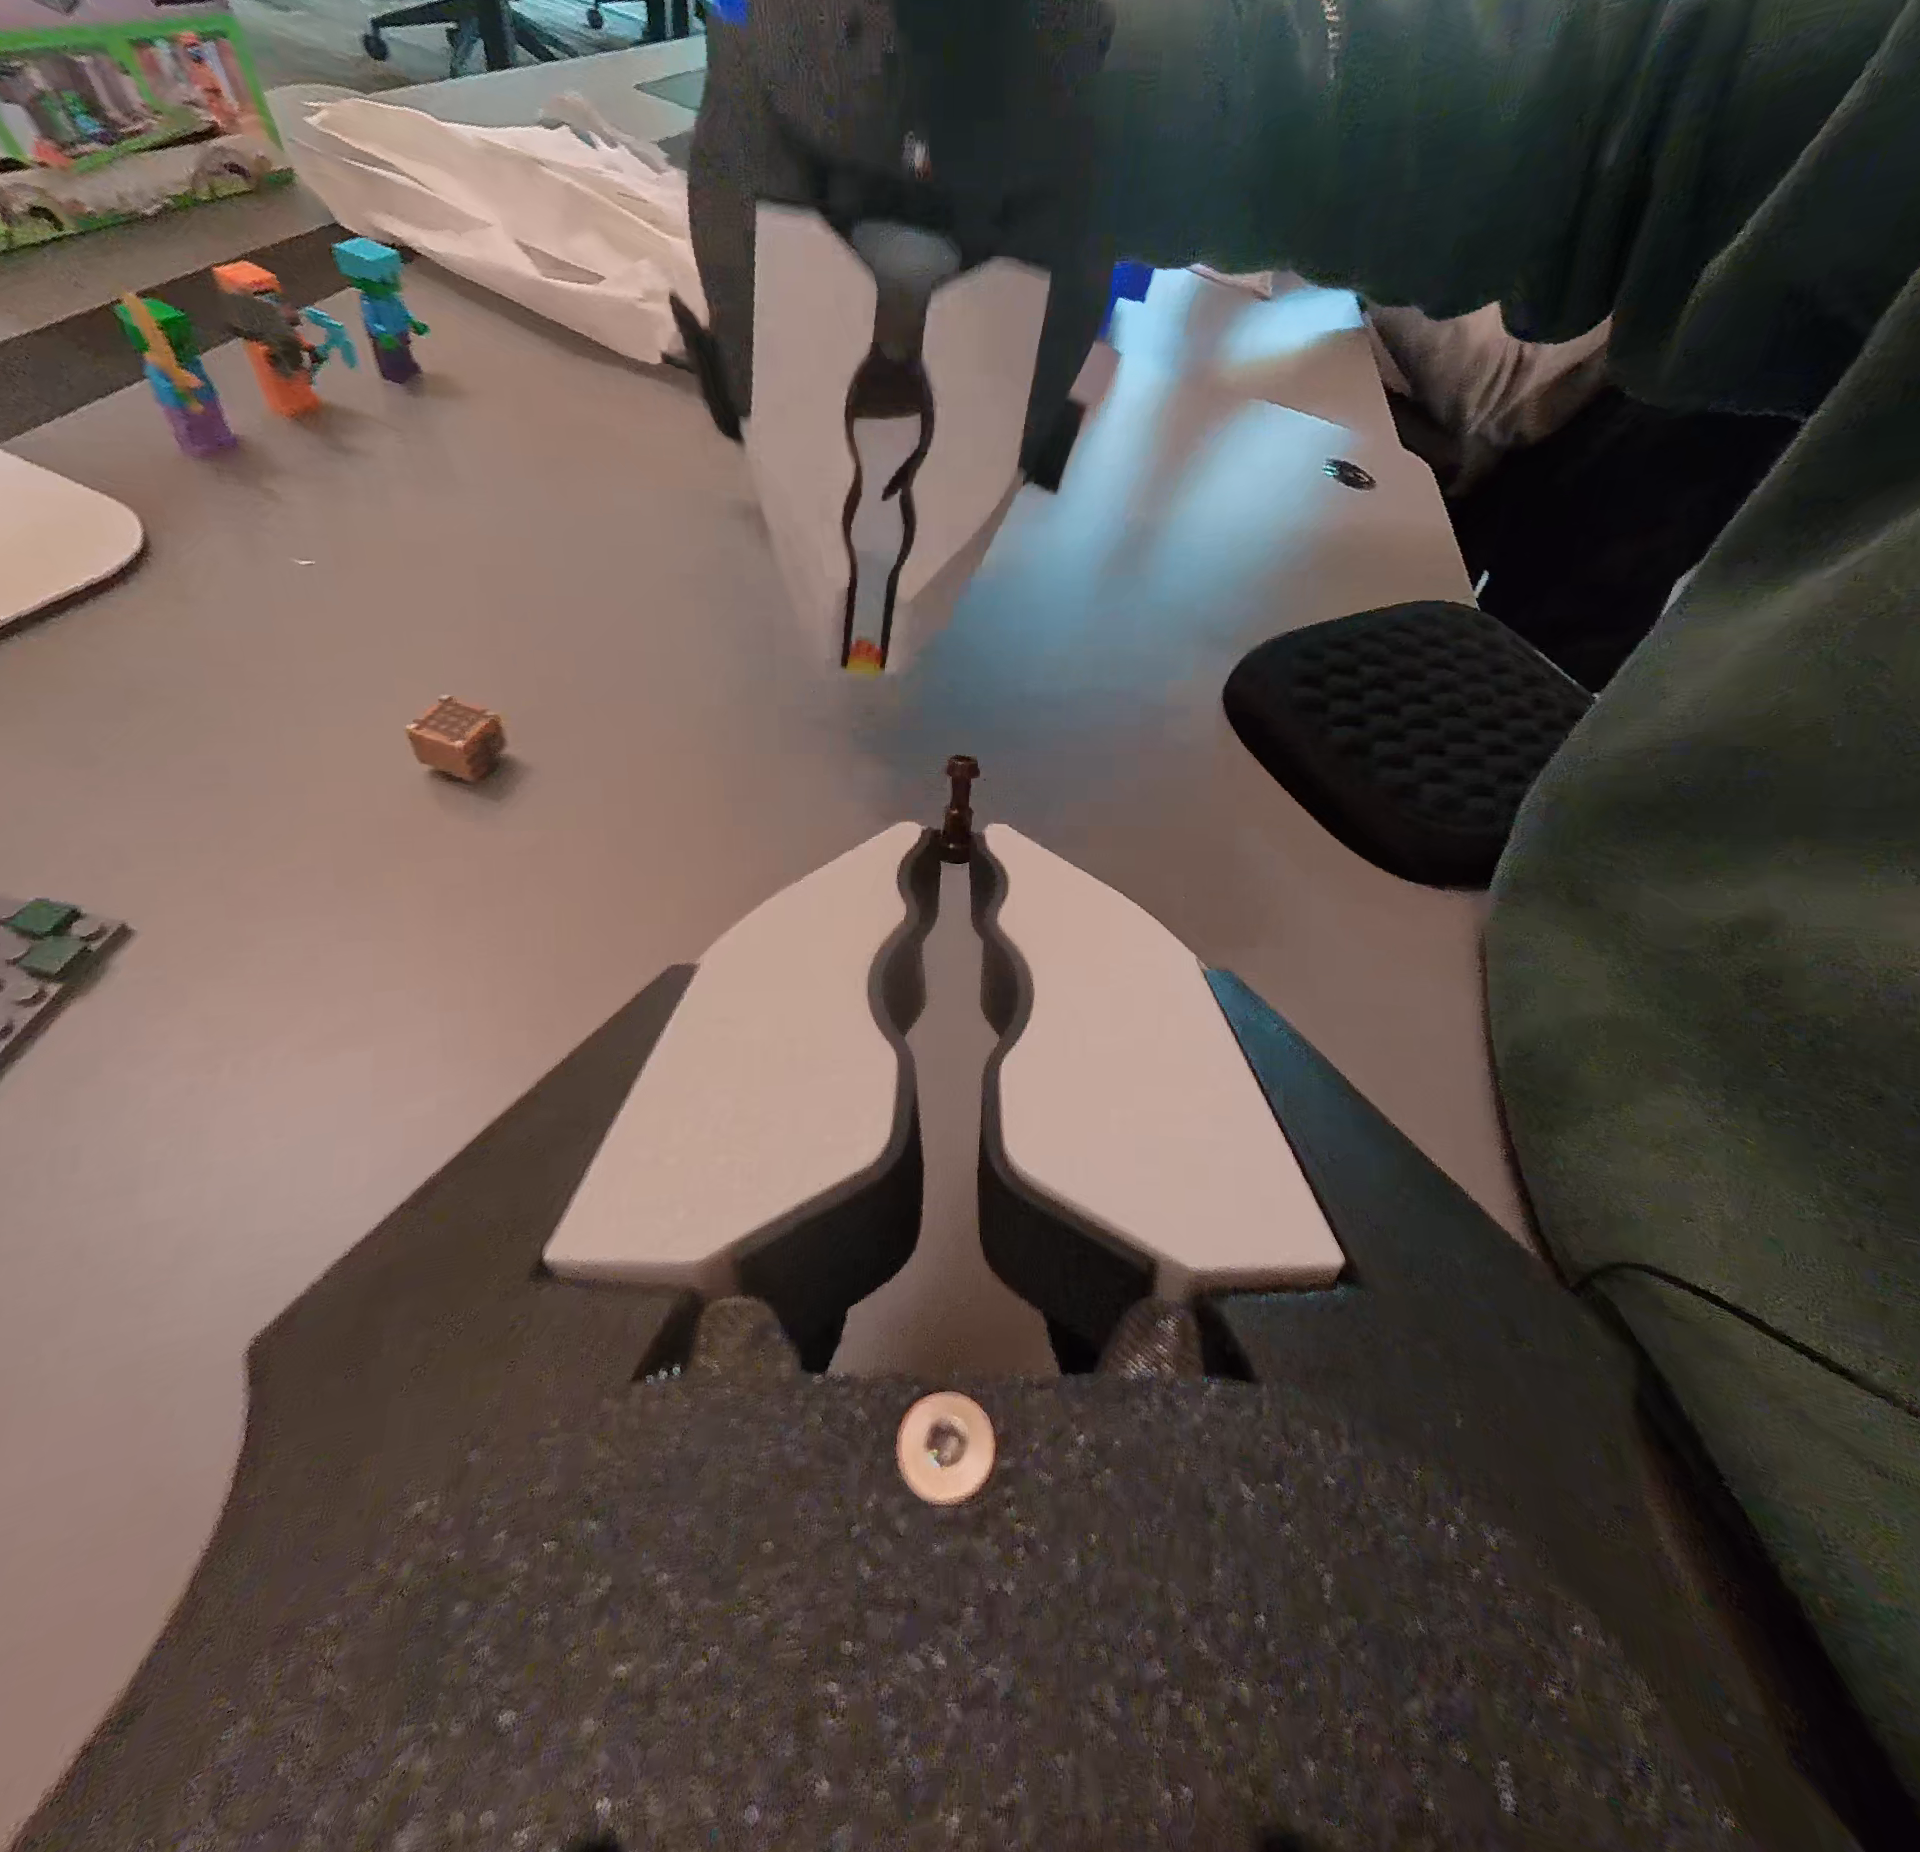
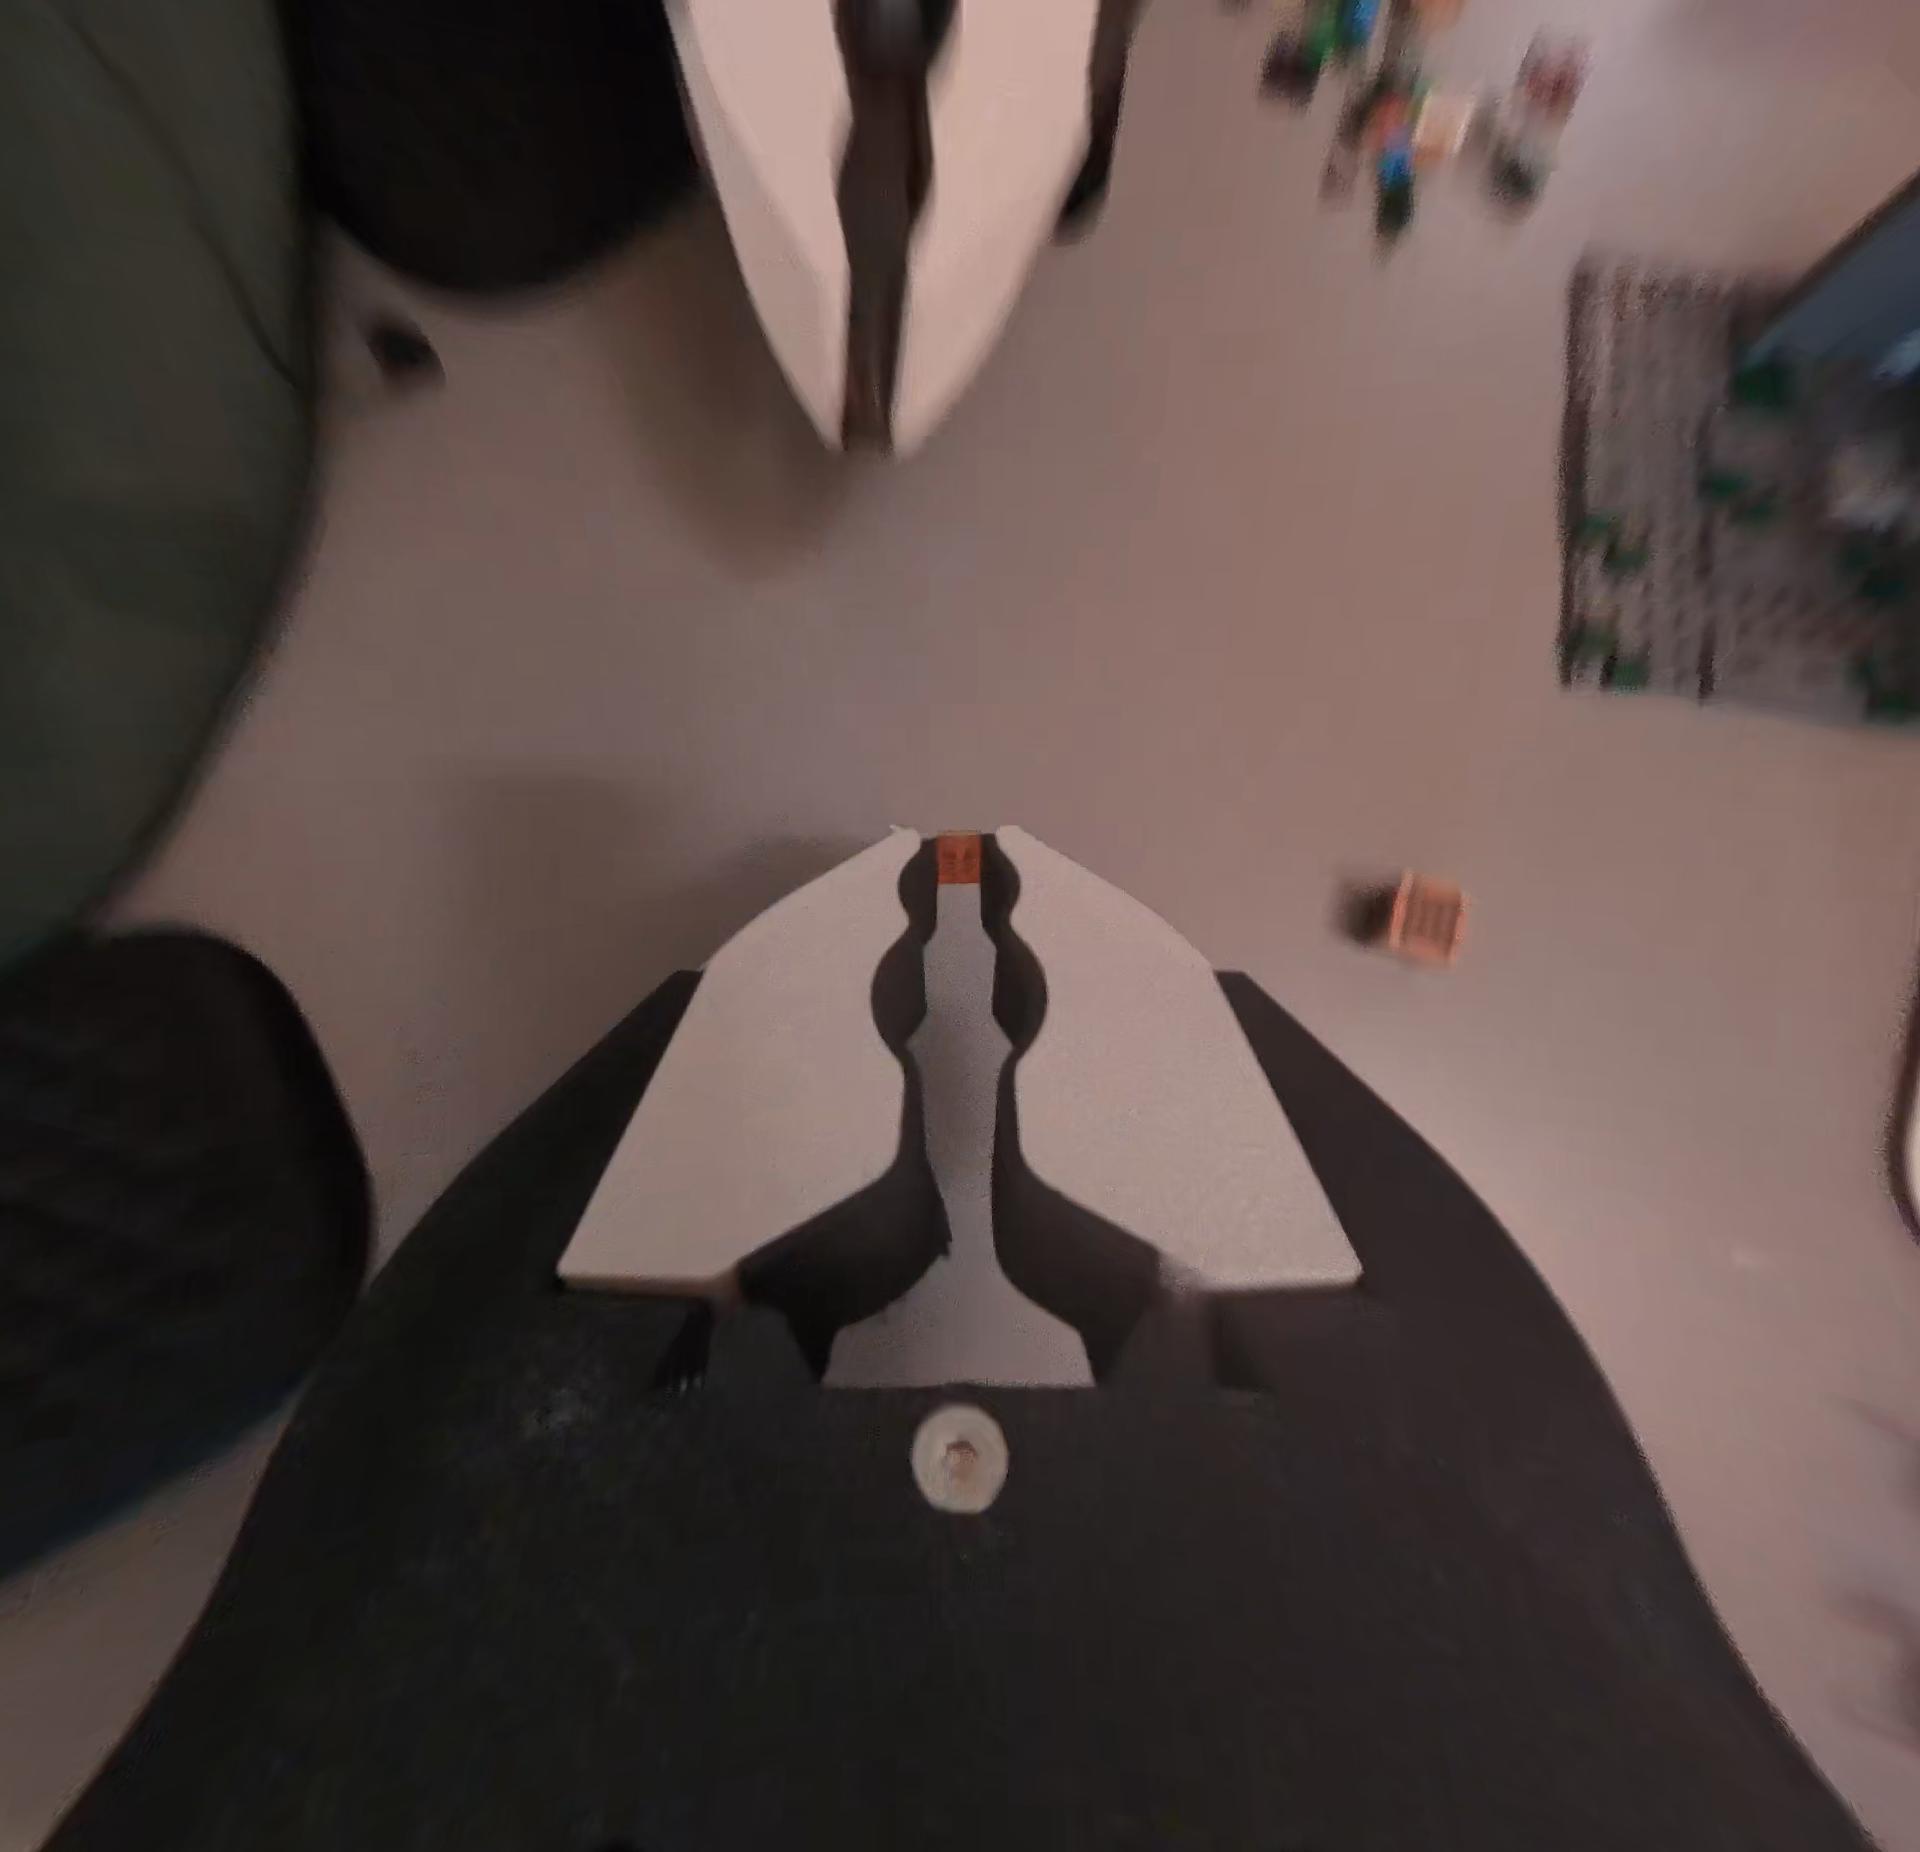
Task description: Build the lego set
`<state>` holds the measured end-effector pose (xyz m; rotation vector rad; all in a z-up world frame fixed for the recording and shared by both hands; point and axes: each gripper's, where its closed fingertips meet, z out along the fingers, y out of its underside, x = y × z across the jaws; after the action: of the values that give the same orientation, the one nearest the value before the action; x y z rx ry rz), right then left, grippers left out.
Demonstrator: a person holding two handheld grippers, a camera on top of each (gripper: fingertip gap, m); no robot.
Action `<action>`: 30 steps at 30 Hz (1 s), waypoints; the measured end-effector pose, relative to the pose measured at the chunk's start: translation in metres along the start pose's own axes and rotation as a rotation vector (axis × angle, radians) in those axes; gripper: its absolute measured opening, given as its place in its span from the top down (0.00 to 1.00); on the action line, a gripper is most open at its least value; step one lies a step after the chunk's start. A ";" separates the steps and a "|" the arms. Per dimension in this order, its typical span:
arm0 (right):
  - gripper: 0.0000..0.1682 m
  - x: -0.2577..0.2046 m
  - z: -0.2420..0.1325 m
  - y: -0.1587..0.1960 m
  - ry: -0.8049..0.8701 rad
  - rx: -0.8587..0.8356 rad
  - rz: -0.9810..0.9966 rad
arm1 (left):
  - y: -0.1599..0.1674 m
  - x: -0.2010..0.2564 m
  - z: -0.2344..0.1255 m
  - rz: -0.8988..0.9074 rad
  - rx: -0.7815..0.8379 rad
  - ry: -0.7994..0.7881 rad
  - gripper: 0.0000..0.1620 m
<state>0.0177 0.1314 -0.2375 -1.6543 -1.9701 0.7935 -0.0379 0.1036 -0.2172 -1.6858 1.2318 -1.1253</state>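
The left gripper pinches a dark brown rod upright at its tips; the right gripper clamps a small orange piece. Likely joining them: next, line the piece over the rod's top and press, above the table

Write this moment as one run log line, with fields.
left gripper: shut on dark brown rod piece | right gripper: shut on small orange piece | pieces: apart, unjoined
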 end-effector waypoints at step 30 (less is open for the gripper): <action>0.96 -0.051 0.012 -0.064 -0.068 0.176 -0.001 | 0.004 0.035 0.013 0.078 -0.094 0.058 0.97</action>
<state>-0.0276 0.0717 -0.2021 -1.5424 -1.8861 1.0040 -0.0217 0.0701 -0.2173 -1.6691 1.3942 -1.0911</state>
